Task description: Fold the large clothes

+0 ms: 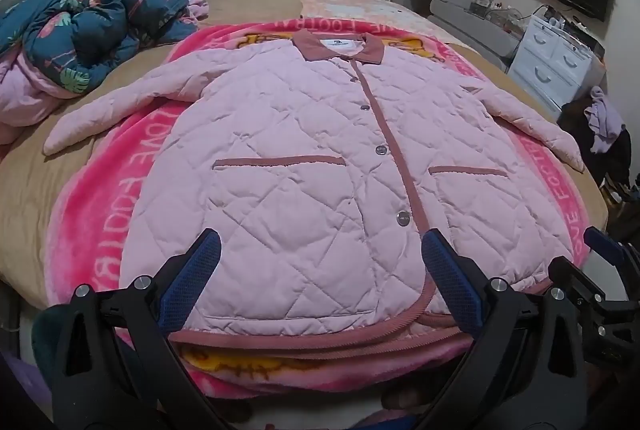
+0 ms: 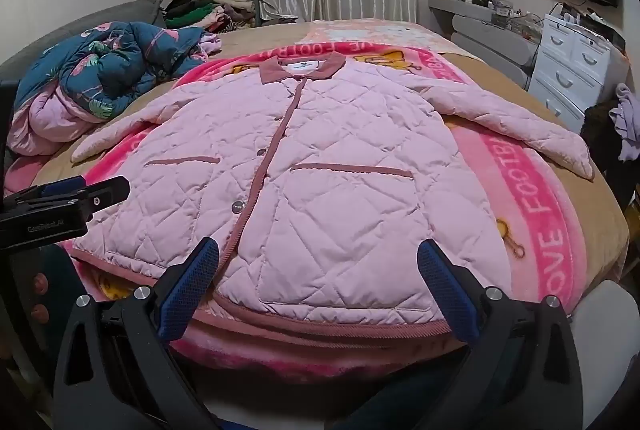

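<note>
Jacket (image 1: pixel 304 166) looks puffy, soft, light; we'd pinch its hem corners, left gripper (image 1: pixel 320 270) and right gripper (image 2: pixel 320 274) both spread wide, holding nothing.

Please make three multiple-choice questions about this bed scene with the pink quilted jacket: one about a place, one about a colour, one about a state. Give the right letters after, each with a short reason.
1. Where does the pink quilted jacket lie?
A. on the pink blanket on the bed
B. inside the white drawers
C. on top of the crumpled blue quilt

2. What colour is the jacket's collar?
A. white
B. dusty rose, darker than the body
C. navy

3. In what state is the jacket's front?
A. wide open
B. closed, with sleeves spread to both sides
C. already folded in half

Answers:
1 A: the blanket's pink border shows all around the jacket.
2 B: the collar matches the trim of the placket and pockets.
3 B: the placket runs shut from collar to hem, and each sleeve lies out flat. The left gripper and right gripper are both open near the hem, holding nothing.
</note>
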A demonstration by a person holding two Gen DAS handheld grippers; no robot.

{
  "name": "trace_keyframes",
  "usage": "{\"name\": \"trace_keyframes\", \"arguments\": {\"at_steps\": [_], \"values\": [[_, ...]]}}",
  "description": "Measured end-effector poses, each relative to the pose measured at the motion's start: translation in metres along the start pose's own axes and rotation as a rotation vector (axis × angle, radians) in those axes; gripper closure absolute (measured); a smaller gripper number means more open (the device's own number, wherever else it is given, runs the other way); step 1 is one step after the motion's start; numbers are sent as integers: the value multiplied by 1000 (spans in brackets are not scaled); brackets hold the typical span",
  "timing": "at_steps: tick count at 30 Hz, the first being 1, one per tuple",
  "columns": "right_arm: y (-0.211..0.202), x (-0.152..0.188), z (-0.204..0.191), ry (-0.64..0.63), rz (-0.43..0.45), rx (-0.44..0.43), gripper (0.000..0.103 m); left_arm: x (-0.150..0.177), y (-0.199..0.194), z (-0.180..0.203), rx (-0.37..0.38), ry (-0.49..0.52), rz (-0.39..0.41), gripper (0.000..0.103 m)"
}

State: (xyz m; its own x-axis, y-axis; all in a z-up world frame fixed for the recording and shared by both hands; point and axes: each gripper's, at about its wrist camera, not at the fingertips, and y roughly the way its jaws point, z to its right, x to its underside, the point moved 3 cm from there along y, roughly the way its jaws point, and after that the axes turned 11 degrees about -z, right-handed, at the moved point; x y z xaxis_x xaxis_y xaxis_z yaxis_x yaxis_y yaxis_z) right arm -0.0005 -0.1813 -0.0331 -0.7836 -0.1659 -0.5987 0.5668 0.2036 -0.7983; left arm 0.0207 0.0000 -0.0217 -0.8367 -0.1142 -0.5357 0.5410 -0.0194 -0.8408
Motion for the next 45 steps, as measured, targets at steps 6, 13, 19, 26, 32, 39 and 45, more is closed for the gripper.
{"name": "trace_keyframes", "arguments": {"at_steps": [6, 13, 19, 26, 32, 39, 45], "values": [[-1, -1, 1, 4, 5, 0, 4, 0, -1, 1, -5, -5, 2, 9], [4, 0, 2, 0, 1, 11, 4, 0, -1, 1, 5, -2, 2, 9], [-2, -1, 3, 2, 7, 11, 4, -7, -8, 2, 8, -3, 4, 9], [-5, 0, 4, 3, 6, 10, 4, -11, -10, 10, 6, -4, 6, 9], [-4, 1, 2, 6, 8, 12, 4, -10, -11, 10, 8, -4, 10, 9], [-2, 0, 1, 7, 8, 10, 4, -10, -8, 7, 8, -3, 11, 9], [-1, 0, -3, 7, 4, 9, 4, -10, -8, 7, 9, -3, 11, 9]]}}
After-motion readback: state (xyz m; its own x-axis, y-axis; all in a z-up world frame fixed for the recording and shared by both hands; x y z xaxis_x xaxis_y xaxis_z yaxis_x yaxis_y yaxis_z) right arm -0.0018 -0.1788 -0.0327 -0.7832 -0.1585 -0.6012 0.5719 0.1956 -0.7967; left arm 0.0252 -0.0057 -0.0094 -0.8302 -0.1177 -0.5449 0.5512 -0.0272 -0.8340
